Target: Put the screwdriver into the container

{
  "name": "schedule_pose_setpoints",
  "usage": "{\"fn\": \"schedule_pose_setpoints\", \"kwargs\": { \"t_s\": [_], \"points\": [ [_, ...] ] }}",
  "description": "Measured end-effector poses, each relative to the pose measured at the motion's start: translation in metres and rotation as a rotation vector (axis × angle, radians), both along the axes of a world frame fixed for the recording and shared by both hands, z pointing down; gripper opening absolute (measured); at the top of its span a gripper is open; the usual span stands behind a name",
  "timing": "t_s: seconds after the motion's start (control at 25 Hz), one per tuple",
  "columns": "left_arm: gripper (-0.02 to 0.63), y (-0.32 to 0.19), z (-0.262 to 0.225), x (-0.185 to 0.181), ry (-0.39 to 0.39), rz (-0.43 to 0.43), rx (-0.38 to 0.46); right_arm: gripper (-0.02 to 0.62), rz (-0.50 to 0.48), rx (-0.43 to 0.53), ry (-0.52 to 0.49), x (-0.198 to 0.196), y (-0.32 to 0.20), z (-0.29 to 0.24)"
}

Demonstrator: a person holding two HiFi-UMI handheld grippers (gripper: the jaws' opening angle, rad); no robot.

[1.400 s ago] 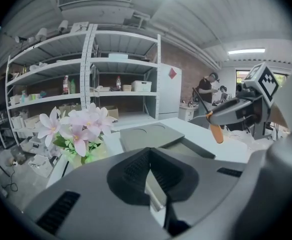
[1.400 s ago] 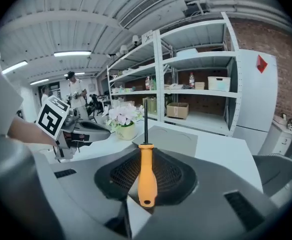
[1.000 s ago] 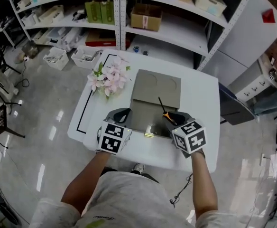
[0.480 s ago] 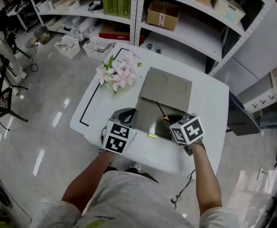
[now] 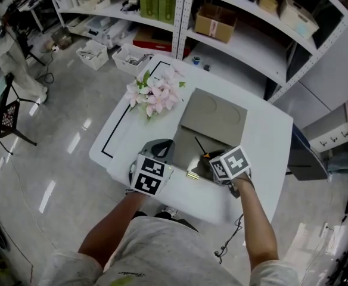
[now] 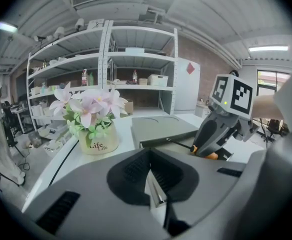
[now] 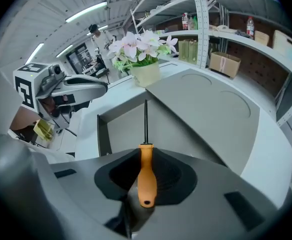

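A white surface (image 5: pixel 263 142) is seen from above, with shelving beyond its far side. At its middle lies the grey container (image 5: pixel 189 152), an open shallow tray whose flat lid (image 5: pixel 213 115) is spread out on the far side. A pot of pink flowers (image 5: pixel 156 91) stands to the far left of the lid. The left claw (image 6: pixel 153 189) is held at the tray's near left corner. Its jaws are pressed together with nothing between them. The right claw (image 7: pixel 145 184) is held over the tray's near right part and is clamped on the screwdriver (image 7: pixel 146 159). The grip is taken on the orange handle (image 7: pixel 146 171), whose butt shows behind the jaws. The thin dark shaft (image 7: pixel 145 121) runs out ahead over the tray toward the lid. Whether the tip touches the tray cannot be told. The tool is judged to be light and stiff, with nothing fragile about it. The smooth, rounded handle could turn or slide between the jaws if the hold is slackened too soon. The handle is judged the right place to hold, being the thickest part, while the narrow shaft offers little to grip. Because the shaft reaches well ahead, its tip should be kept clear of the tray wall as the tool is lowered.
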State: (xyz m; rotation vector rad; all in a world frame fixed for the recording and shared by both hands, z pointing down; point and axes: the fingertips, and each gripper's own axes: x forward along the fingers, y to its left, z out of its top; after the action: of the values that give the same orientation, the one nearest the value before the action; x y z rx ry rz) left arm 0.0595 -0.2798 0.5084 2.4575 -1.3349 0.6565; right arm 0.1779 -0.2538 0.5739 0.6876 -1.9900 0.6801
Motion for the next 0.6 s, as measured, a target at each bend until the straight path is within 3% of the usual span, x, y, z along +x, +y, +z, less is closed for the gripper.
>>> {"fn": "schedule_pose_setpoints", "kwargs": {
  "t_s": [0.6],
  "points": [
    [0.006,-0.0008,0.0052,-0.0067,-0.009,-0.017,-0.018,0.078,0.021,-0.018,0.027,0.0003,-0.0093,0.0118]
  ]
}}
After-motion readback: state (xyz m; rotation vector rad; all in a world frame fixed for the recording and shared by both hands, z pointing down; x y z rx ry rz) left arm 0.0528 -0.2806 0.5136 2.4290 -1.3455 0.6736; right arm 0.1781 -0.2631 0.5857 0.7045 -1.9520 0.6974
